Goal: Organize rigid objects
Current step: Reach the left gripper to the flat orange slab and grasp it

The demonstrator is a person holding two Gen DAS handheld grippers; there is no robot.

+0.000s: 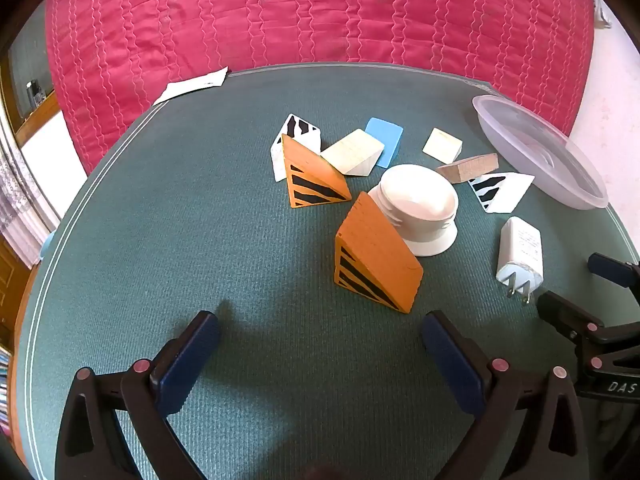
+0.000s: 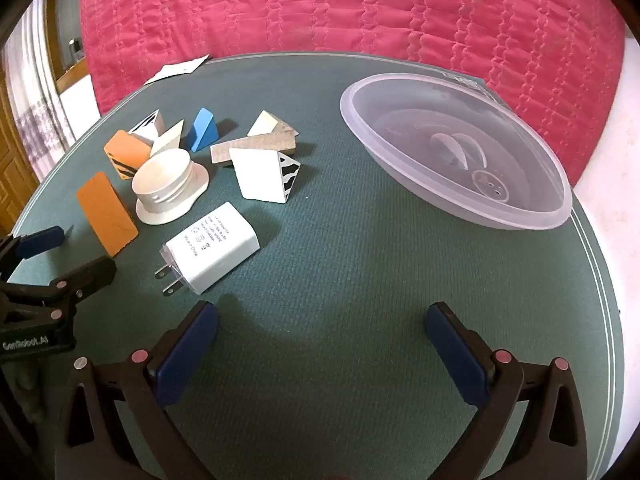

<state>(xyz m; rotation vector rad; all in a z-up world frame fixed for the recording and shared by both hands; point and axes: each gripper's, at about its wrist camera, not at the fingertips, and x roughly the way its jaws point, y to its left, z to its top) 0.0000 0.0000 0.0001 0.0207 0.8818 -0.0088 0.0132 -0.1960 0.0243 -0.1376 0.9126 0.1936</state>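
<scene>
The left tongs (image 1: 320, 344) gape wide and hold nothing, tilted down over the green desk (image 1: 200, 220) just short of an orange striped wedge (image 1: 376, 256). The right tongs (image 2: 322, 336) stand equally wide and empty, angled down over bare cloth, a white charger (image 2: 212, 246) near their left finger and the clear bowl (image 2: 456, 148) beyond.

Left gripper (image 1: 320, 334) black frame, blue pads — pink rivets, white lettering.

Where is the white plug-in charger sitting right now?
The white charger lies flat on the green table, prongs toward the camera, just ahead-left of the open right hand-held gripper and near the white threaded cap.
</scene>
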